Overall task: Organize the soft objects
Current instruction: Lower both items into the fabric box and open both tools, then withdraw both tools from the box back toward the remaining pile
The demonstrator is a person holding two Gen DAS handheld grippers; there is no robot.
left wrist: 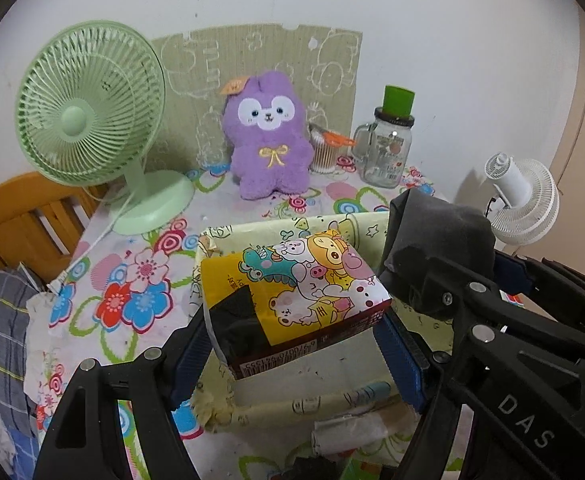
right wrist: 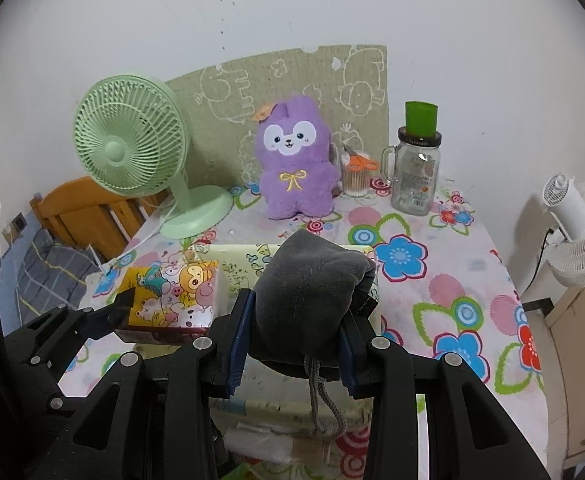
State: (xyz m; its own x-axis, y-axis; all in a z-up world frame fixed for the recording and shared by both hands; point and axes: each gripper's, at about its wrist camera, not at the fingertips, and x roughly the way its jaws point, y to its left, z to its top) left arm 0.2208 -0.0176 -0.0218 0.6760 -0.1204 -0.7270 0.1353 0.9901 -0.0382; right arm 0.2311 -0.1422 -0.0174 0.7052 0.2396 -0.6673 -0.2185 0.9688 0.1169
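My left gripper [left wrist: 292,344] is shut on a yellow cartoon-printed tissue pack [left wrist: 296,288] and holds it over the pale yellow fabric box [left wrist: 344,222]. My right gripper [right wrist: 292,336] is shut on a grey drawstring pouch [right wrist: 312,292], held over the same box [right wrist: 248,256]; its cord hangs down. The pouch also shows in the left wrist view [left wrist: 440,240], to the right of the pack. The pack shows in the right wrist view [right wrist: 172,292], to the left of the pouch. A purple plush toy [left wrist: 266,136] sits upright at the back of the table.
A green desk fan [left wrist: 92,120] stands at the back left, its cord trailing over the floral tablecloth [left wrist: 140,280]. A glass jar with a green cup on top [left wrist: 388,148] and a cotton-swab holder with orange scissors [left wrist: 326,152] stand at the back right. A white fan [right wrist: 572,224] stands beyond the table's right edge.
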